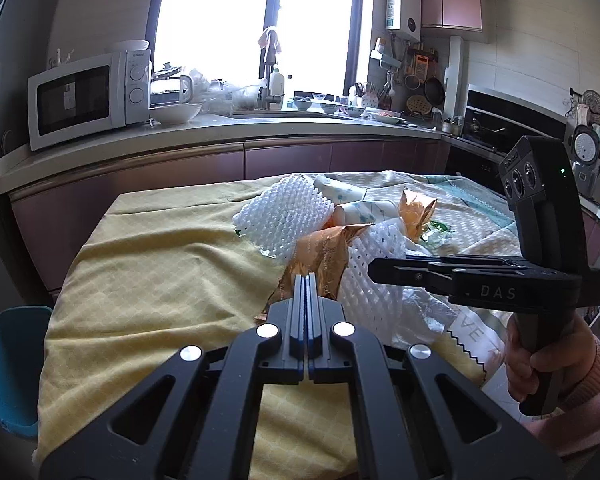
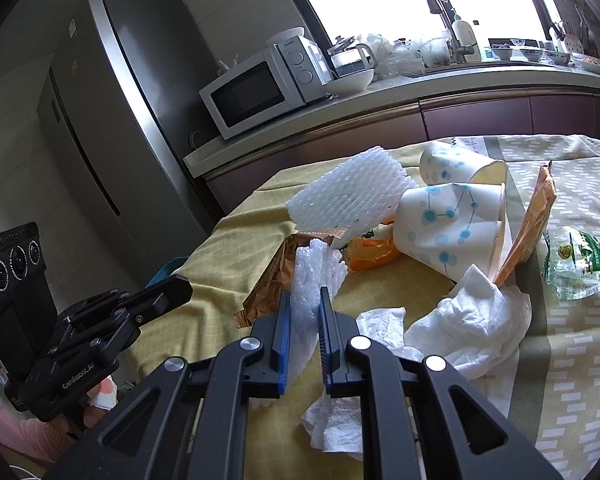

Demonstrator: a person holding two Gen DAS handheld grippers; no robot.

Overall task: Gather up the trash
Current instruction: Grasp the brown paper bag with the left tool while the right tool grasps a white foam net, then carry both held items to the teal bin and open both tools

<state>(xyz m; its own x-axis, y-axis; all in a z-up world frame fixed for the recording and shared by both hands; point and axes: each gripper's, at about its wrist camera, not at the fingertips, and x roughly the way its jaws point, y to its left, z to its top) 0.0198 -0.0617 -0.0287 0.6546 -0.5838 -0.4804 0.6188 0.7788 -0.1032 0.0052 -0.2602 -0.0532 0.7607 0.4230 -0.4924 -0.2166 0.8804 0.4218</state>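
Trash lies in one heap on the cloth-covered counter (image 1: 148, 280), directly ahead of both tools. Between the fingers of the right tool (image 2: 305, 300) stands a strip of white foam net (image 2: 314, 280); the jaws are narrow and press on it, and its long axis runs forward along the fingers. Just beyond it are a brown wrapper (image 2: 268, 280), crumpled tissue (image 2: 468, 320), paper cups (image 2: 448, 224) and a second foam net (image 2: 348, 196). The left tool (image 1: 308, 284) has its fingers closed together with nothing visible between them, and its tips touch or nearly touch the brown wrapper. I judge the right tool is nearer to the heap.
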